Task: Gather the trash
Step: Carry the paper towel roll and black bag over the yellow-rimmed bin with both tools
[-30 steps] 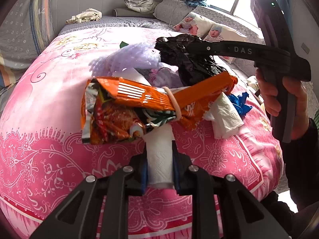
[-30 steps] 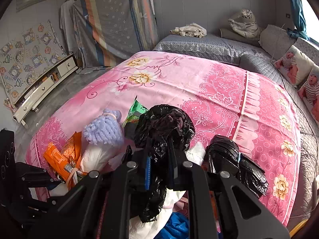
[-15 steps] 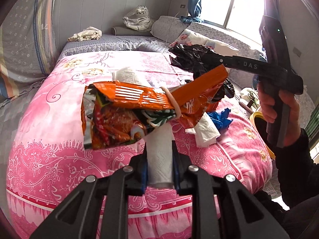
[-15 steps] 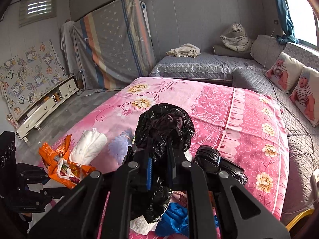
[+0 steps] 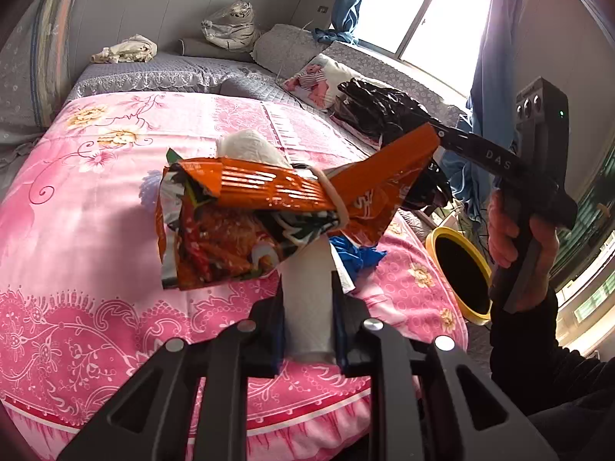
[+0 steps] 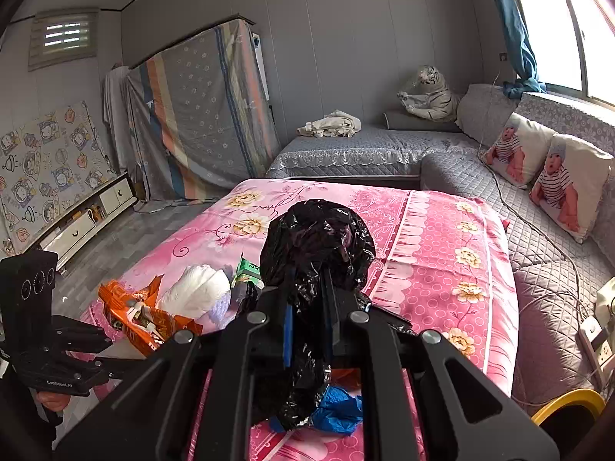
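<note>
Two handheld grippers are in use, one per hand, and each carries one load clear of the bed. The left gripper has its jaws clamped on one roll of white tissue paper, which stands upright between the pads. Tied to that paper by one pale rubber band is one crumpled orange snack wrapper; the bundle hangs above the pink floral bedspread, not touching it. The right gripper has its jaws clenched on one black plastic bag, bunched into a ball beyond the fingertips with a tail hanging below them. In the left wrist view this same bag sits to the far right, just behind the wrapper's right corner, and one hand grips the right tool's handle at the right edge. Remaining on the bedspread near its front edge: one piece of blue plastic, lying beneath the black bag's tail, and one small green packet further back; a lilac item beside it is mostly hidden, so its kind cannot be told. One yellow-rimmed bin stands on the floor to the right of the bed, beside the hand. Against the far seating, two baby-print pillows lean side by side, one toy tiger sits in the corner, and one heap of pale cloth lies on the grey cover.
</note>
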